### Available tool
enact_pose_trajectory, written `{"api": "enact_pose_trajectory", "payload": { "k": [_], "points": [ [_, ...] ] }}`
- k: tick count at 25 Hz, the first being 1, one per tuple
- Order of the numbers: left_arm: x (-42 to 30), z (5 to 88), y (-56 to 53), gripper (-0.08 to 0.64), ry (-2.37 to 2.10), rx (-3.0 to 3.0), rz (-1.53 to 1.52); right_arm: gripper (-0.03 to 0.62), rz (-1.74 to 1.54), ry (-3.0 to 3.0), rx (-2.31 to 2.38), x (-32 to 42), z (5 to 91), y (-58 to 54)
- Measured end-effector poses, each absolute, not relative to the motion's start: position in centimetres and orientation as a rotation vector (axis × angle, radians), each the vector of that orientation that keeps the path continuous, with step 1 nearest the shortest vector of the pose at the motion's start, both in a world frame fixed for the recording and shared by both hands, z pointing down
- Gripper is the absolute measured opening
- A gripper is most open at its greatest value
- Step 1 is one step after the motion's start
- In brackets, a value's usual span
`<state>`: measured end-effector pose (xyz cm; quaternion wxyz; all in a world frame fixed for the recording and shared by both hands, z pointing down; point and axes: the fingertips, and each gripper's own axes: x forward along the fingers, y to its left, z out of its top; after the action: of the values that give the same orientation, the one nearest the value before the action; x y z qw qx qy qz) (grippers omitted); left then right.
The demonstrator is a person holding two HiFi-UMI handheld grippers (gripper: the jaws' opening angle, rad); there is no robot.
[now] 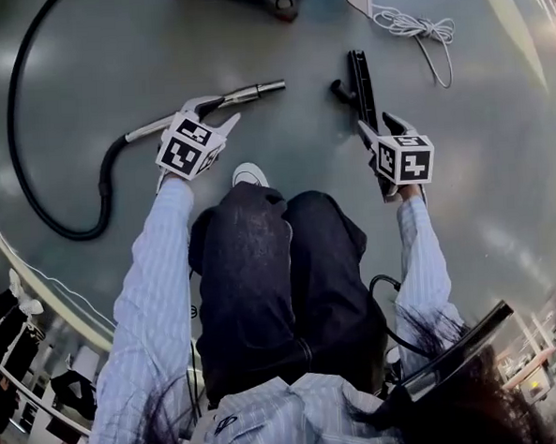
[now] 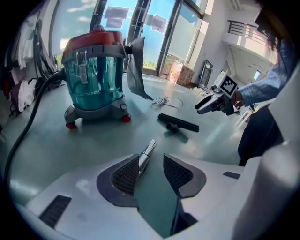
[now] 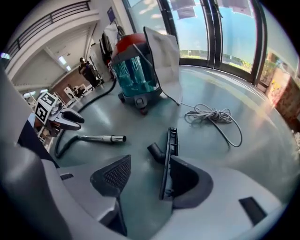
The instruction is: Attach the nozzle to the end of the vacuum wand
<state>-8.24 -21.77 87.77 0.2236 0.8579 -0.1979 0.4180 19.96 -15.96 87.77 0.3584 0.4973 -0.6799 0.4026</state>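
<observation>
The vacuum wand, a metal tube on a black hose, lies on the grey floor. My left gripper hovers over its handle end, jaws open. In the left gripper view the wand runs between the jaws of the left gripper, close by the left pad. The black floor nozzle lies to the right of the wand's tip. My right gripper stands open over its near end. In the right gripper view the nozzle lies along the right pad of the right gripper, unclamped.
A canister vacuum with a teal tank and red lid stands beyond the wand. A coiled white cable lies on the floor at the back right. The person's knees and a white shoe sit between the two arms.
</observation>
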Motion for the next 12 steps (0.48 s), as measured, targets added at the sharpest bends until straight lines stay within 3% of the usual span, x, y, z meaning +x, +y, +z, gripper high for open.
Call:
{"api": "enact_pose_trajectory", "payload": {
  "k": [12],
  "points": [
    [-7.9,103.0,-23.2,0.194,-0.413,2.445,1.443,0.264,0.876,-1.665,1.18,23.1,101.4,-19.0]
  ]
}}
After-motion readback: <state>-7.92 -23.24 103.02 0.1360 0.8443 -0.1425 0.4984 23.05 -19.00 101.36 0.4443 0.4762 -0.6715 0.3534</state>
